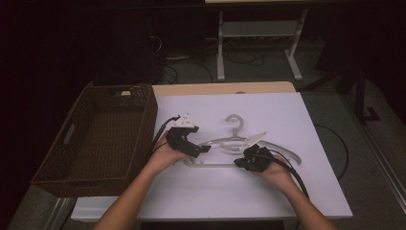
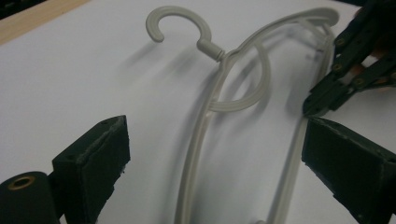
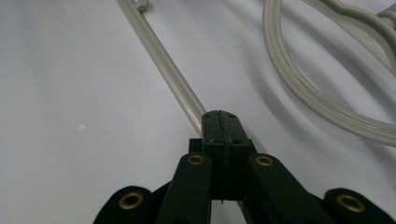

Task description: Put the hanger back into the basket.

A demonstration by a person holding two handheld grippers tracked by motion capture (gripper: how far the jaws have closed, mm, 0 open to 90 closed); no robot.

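flat on the white tabletop (image 1: 201,191) lies the pale plastic coat hanger (image 1: 233,143), its hook pointing away from the person, just right of the brown wicker basket (image 1: 103,139). the hanger's lower bar is clamped by the right gripper (image 1: 238,163), whose jaws are seen pressed together on the thin rod in the right gripper view. the left gripper (image 2: 215,163) is held at the hanger's other end, its jaws spread wide with the hanger's arm and bar seen between them, untouched by either pad.
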